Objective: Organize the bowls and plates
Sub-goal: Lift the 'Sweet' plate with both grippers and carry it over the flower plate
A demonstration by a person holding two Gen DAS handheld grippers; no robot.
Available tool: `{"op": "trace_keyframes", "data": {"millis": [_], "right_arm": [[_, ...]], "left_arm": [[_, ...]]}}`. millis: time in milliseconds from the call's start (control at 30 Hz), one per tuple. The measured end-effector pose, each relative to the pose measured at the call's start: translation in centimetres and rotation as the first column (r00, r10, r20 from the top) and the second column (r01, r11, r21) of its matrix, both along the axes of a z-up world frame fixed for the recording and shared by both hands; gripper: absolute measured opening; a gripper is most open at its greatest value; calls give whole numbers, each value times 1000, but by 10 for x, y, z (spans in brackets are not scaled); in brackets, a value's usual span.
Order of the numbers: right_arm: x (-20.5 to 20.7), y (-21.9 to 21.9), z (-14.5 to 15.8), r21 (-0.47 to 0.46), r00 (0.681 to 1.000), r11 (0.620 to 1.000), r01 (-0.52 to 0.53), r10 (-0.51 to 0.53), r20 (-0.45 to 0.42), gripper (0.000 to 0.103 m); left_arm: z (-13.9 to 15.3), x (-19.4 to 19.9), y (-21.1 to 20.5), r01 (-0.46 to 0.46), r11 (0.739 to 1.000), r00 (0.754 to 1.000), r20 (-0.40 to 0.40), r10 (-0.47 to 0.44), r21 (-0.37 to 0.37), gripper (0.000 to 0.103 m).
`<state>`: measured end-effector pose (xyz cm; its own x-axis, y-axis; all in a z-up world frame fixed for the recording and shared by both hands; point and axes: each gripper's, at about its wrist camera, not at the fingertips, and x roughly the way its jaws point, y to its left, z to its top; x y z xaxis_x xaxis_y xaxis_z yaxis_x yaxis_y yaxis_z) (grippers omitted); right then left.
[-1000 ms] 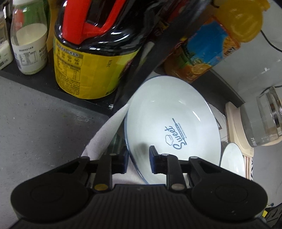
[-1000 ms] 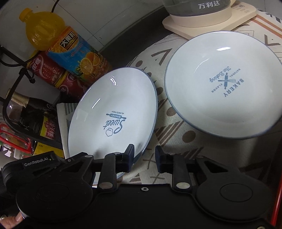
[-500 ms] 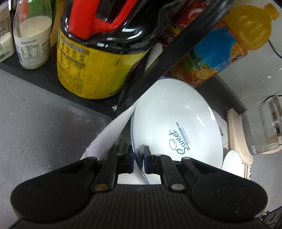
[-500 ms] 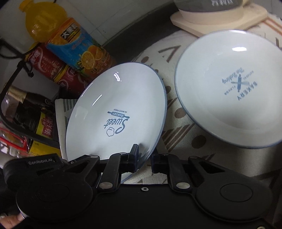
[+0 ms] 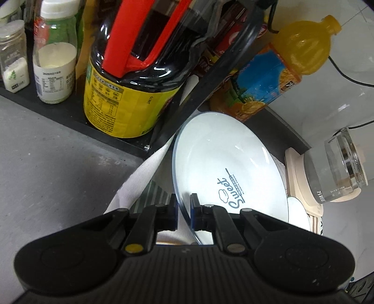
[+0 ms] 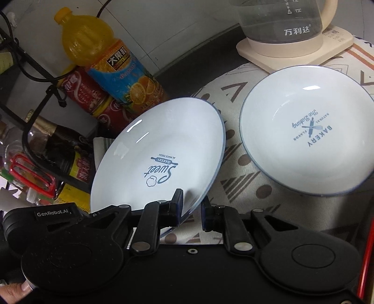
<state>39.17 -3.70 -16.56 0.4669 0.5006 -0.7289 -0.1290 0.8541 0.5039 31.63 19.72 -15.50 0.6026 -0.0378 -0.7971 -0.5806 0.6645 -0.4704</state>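
Left wrist view: I look forward along left tongs (image 5: 183,211), low and close, facing condiment rack. Right wrist view: along right tongs (image 6: 191,211), looking down across patterned cloth (image 6: 236,187). Both share tilted "Sweet" plate (image 5: 224,168) (image 6: 161,149), orange juice bottle (image 5: 280,72) (image 6: 105,56), kettle (image 5: 336,170) (image 6: 285,21).

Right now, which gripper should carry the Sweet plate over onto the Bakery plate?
Left gripper: its jaws are shut on the tilted Sweet plate rim. Right gripper is open beside it, gripping nothing; the Bakery plate lies flat.
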Motion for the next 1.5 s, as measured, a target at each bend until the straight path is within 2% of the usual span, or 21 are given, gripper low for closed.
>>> {"op": "trace_keyframes", "data": {"millis": [767,1133,1500], "right_arm": [[-63,-20,39,-8,994,996,-84,84,72,15],[-94,-34,44,-21,987,991,-129,131,97,15],[-120,-40,36,-41,979,981,-188,190,79,15]], "left_arm": [[43,-84,-32,-34,999,998,53,32,40,8],[47,-120,-53,-61,997,997,59,58,42,8],[33,-160,-68,-106,994,994,15,106,23,8]]}}
